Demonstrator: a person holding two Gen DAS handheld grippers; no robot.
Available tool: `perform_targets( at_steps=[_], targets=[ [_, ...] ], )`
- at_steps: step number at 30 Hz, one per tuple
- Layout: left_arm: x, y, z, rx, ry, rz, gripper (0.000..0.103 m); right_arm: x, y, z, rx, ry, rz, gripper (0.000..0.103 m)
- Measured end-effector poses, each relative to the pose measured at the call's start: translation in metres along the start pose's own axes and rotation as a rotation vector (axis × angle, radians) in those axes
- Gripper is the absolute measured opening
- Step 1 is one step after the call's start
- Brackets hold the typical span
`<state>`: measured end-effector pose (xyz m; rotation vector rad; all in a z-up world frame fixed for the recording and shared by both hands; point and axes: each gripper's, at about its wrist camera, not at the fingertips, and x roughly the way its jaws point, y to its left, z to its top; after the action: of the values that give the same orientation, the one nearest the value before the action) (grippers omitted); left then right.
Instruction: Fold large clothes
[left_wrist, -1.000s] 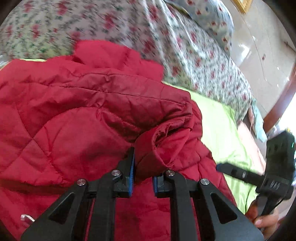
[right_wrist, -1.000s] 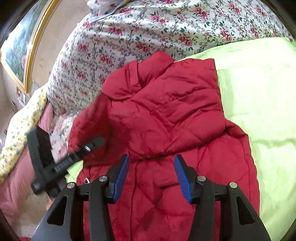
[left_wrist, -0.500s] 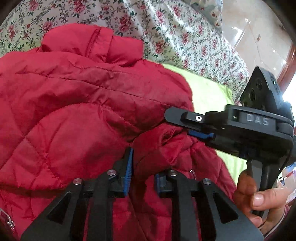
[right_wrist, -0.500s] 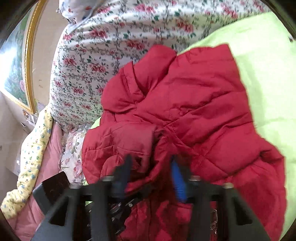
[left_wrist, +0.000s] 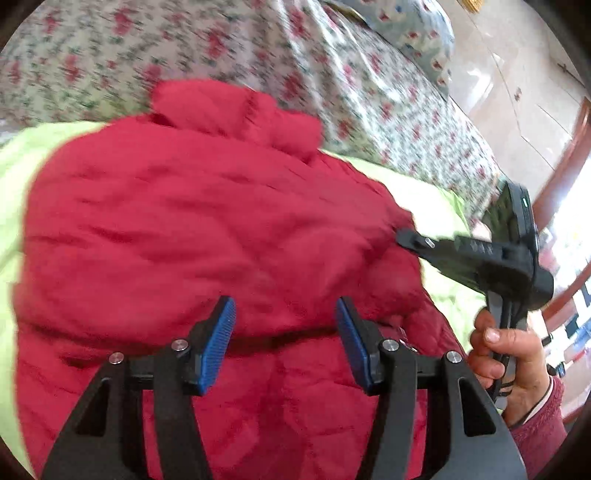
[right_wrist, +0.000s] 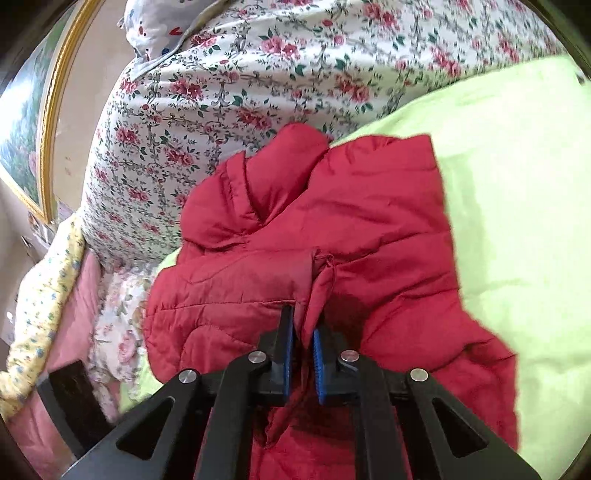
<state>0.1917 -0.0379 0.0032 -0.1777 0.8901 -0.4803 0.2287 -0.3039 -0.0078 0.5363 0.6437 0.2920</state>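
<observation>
A red quilted jacket (left_wrist: 207, 229) lies on a lime-green bed cover (left_wrist: 424, 199), its collar toward the flowered bedding. My left gripper (left_wrist: 284, 317) hovers over the jacket's middle with its jaws opening; its blue pads touch nothing. In the right wrist view the same jacket (right_wrist: 369, 229) has a sleeve fold pulled up, and my right gripper (right_wrist: 303, 332) is shut on that fold of red cloth. The right gripper (left_wrist: 410, 236) also shows in the left wrist view at the jacket's right edge, held by a hand (left_wrist: 509, 365).
A flowered quilt (right_wrist: 229, 85) is heaped behind the jacket. A gold picture frame (right_wrist: 48, 122) hangs at the far left, with pink and yellow bedding (right_wrist: 55, 288) below it. Tiled floor (left_wrist: 517, 85) lies beyond the bed on the right. The green cover (right_wrist: 517, 192) spreads right of the jacket.
My left gripper let go of the red fold and opened, then drew back. My right gripper moved in, closed on that fold and holds it.
</observation>
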Motion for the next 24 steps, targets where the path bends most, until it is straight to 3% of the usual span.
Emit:
perform_targets(
  at_steps=[7,11,12,15,18,20,22,24],
  targets=[
    [-0.008,0.059,0.024,-0.078,-0.048,0.140,0.055,-0.002,-0.010,0.006,-0.058,-0.015,-0.110,0.008],
    [0.020,0.098,0.026,-0.164,0.041,0.103,0.055,0.008,-0.010,0.006,-0.076,-0.009,-0.143,0.009],
    [0.025,0.101,0.025,-0.174,0.051,0.101,0.055,0.009,-0.009,0.005,-0.083,-0.007,-0.150,0.015],
    [0.033,0.097,0.023,-0.154,0.056,0.133,0.055,0.003,-0.001,0.003,-0.115,-0.031,-0.205,0.022],
    [0.035,0.089,0.022,-0.141,0.053,0.157,0.056,-0.029,0.015,0.001,-0.166,-0.153,-0.275,0.027],
    [0.035,0.086,0.020,-0.136,0.050,0.167,0.056,-0.043,0.033,-0.005,-0.217,-0.213,-0.270,0.035],
    [0.035,0.084,0.019,-0.132,0.050,0.175,0.056,-0.040,0.052,-0.011,-0.283,-0.193,-0.231,0.039],
    [0.036,0.082,0.020,-0.126,0.053,0.183,0.056,-0.021,0.067,-0.020,-0.335,-0.121,-0.201,0.039]
  ],
)
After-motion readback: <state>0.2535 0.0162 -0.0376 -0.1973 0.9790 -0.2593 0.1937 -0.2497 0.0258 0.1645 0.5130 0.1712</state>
